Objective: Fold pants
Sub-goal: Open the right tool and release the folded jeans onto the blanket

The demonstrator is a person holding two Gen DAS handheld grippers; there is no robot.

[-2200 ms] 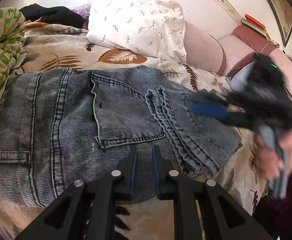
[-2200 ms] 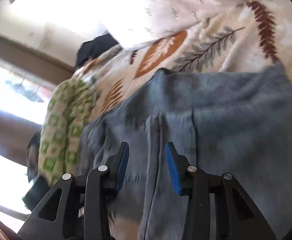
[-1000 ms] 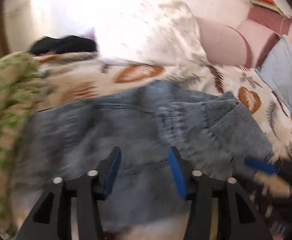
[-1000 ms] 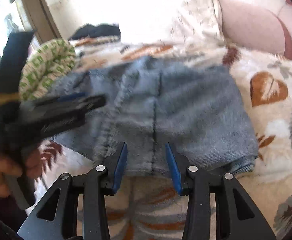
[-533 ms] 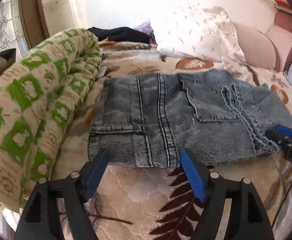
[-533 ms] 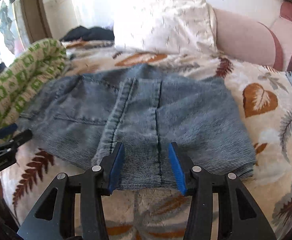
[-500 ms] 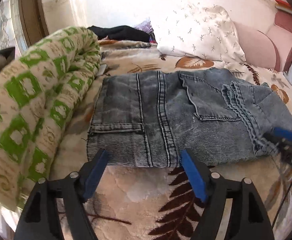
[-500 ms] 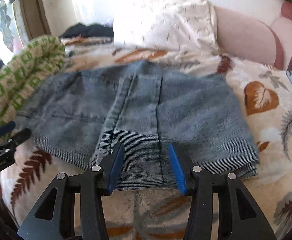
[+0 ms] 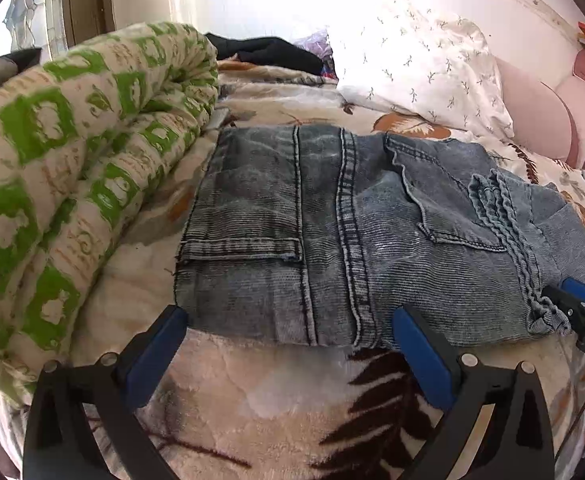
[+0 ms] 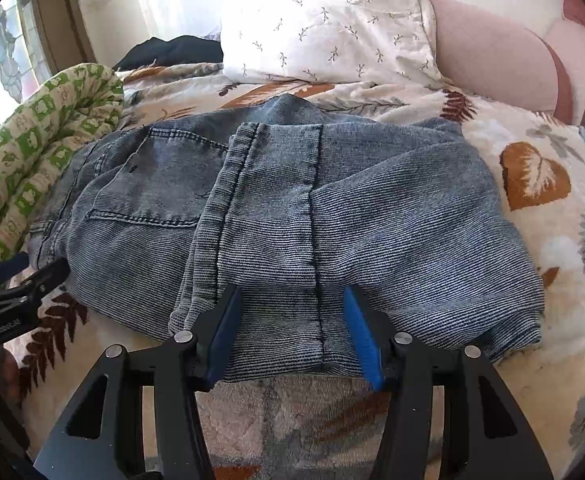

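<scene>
The grey-blue denim pants (image 9: pixel 352 232) lie folded in a flat rectangle on the leaf-patterned blanket (image 9: pixel 276 392). The leg hems are folded over onto the seat at the right. My left gripper (image 9: pixel 288 340) is open and empty, at the near edge of the pants, left half. My right gripper (image 10: pixel 292 320) is open and empty, with its blue pads over the near edge of the folded leg part (image 10: pixel 332 216). The right gripper also shows in the left wrist view (image 9: pixel 584 316), and the left gripper in the right wrist view (image 10: pixel 20 284).
A rolled green-and-cream quilt (image 9: pixel 60 160) lies along the left of the pants. A white pillow (image 9: pixel 416 64) and dark clothes (image 9: pixel 268 52) lie behind. A pink headboard (image 10: pixel 504 56) stands at the back right.
Both grippers let go of the pants and pulled back to the near edge. The left gripper opened wide. The pants now lie flat and still.
</scene>
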